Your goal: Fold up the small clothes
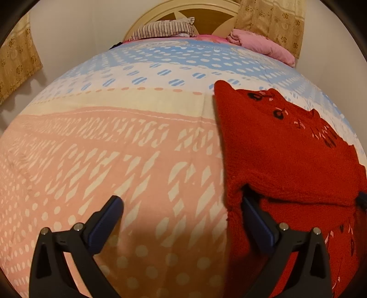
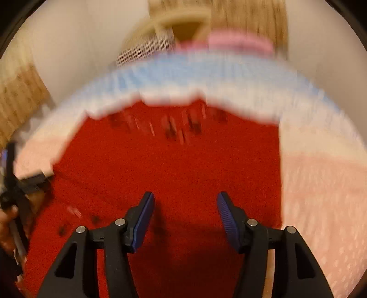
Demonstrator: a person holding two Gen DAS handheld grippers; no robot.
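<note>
A red knitted garment (image 1: 286,155) with small dark and pink motifs lies folded over on the patterned bedsheet (image 1: 114,149). My left gripper (image 1: 181,201) is open at the garment's left edge; its right finger (image 1: 254,220) is tucked under a folded flap, its left finger over bare sheet. In the right wrist view, which is motion-blurred, the garment (image 2: 174,160) fills the middle and my right gripper (image 2: 185,201) is open and empty just above it. The left gripper shows at the far left edge of that view (image 2: 13,188).
The bedsheet (image 2: 321,194) has pink, cream and blue bands. At the head of the bed lie a striped pillow (image 1: 162,29) and a pink blanket (image 1: 261,43) against a wooden headboard (image 1: 206,18). Patterned curtains (image 1: 16,59) hang on both sides.
</note>
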